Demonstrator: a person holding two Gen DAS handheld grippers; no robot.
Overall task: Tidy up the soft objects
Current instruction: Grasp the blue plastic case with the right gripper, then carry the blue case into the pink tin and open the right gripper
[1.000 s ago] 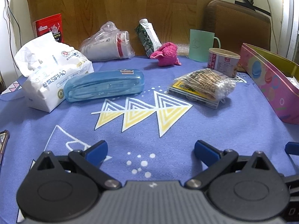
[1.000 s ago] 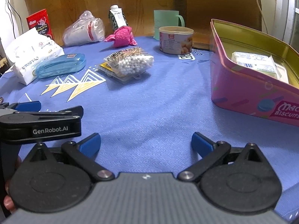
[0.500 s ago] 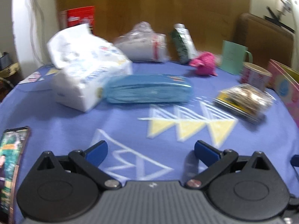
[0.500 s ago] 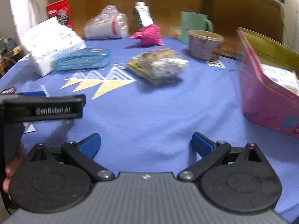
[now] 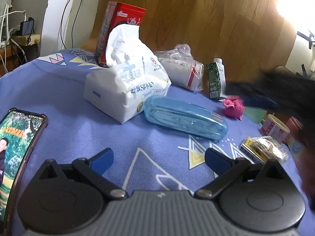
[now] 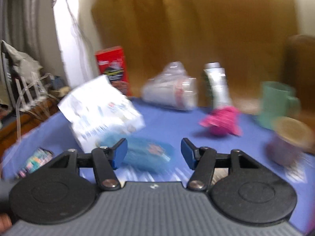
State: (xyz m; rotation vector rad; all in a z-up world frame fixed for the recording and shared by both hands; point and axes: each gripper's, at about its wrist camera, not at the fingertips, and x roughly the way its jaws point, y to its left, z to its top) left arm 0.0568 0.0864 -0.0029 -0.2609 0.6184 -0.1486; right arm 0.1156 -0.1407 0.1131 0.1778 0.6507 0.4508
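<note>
With the right tongs (image 6: 153, 154) just narrowed yet empty and the left tongs (image 5: 158, 160) spread, the tissue pack (image 5: 126, 90) beside the blue case (image 5: 185, 122) could be clipped and toppled.

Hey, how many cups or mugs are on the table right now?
2. A green mug stands at the far right, behind the round tin. A white cup wrapped in clear plastic lies on its side at the back. Others may be hidden out of frame.

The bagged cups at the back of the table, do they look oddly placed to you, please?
Yes: the bagged cups lie on their side on the blue tablecloth, while the green carton beside them stands upright.
</note>
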